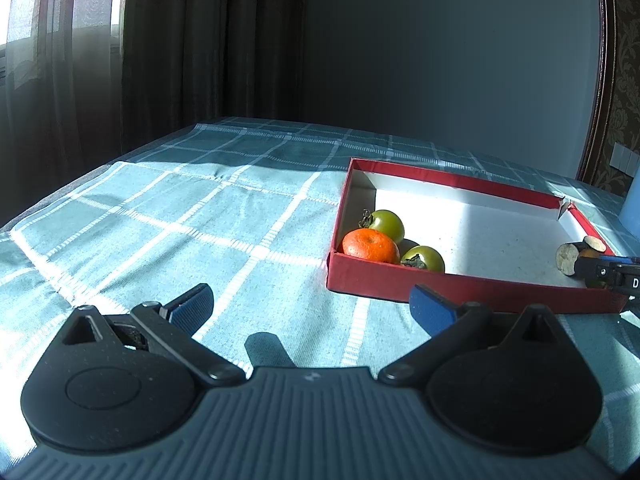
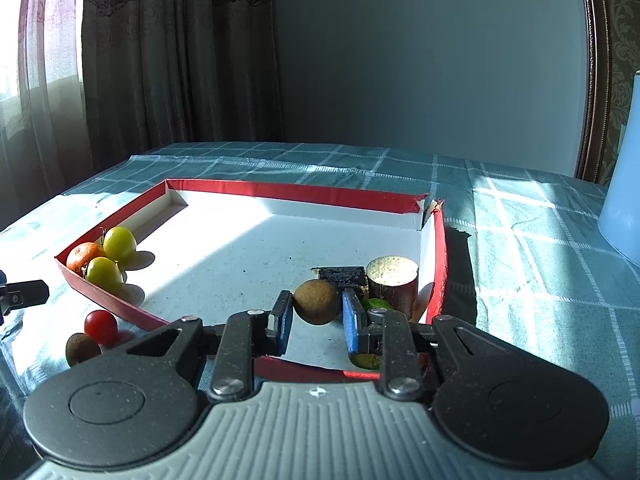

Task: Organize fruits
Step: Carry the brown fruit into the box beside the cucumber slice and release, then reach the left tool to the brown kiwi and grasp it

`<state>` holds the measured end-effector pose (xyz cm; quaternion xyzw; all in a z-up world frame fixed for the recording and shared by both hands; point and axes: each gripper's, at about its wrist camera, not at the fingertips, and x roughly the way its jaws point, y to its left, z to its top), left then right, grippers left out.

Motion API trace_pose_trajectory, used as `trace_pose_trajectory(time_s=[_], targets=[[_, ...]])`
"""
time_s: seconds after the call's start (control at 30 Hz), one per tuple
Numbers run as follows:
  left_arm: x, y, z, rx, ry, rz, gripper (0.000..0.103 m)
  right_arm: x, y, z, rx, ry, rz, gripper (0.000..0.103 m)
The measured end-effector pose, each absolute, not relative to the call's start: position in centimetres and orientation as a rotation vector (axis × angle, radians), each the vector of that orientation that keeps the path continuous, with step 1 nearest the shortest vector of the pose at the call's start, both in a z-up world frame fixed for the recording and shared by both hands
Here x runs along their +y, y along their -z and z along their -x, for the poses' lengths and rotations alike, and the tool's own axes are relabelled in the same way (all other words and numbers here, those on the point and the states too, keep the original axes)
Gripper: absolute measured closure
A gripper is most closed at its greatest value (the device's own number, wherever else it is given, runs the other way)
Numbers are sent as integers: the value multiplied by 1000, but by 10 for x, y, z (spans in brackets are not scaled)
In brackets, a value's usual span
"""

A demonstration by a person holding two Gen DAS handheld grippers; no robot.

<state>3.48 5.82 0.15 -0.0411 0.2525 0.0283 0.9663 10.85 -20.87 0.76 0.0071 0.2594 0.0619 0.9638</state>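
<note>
While the left gripper (image 1: 312,304) hangs open, the right gripper (image 2: 316,316) clamps a small, firm, round brown fruit (image 2: 316,302); hold its middle gently.

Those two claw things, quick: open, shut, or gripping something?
Left gripper: open, holding nothing.
Right gripper: shut on the brown round fruit over the red box.

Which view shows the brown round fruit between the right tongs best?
The right wrist view: the brown fruit sits centred and sunlit between the right tongs, inside the red box. In the left wrist view the box's right end is cut by the frame edge and the fruit cannot be picked out.
</note>
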Motion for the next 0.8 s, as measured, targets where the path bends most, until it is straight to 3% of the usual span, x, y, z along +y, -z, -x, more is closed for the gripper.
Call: trace_pose_trajectory(time_s=[0.43,0.5,0.57,0.6,0.63,0.8], targets=[[59,-1,-36,516,-61,86,0,-207,-13,-90,499,-106,-9,76],[59,-1,-36,516,-62,87,0,-209,-18,-78,484,-92,-21,66],[59,-1,-36,515,-62,88,0,-213,-23,-60,455,-77,-48,38],[59,-1,-36,515,-62,88,0,-215,-25,-51,442,-73,-60,32],[59,-1,-36,514,-62,87,0,-219,-26,-39,421,-68,-78,28],[58,-2,-35,513,-61,87,0,-239,-14,-11,471,-66,-145,27]])
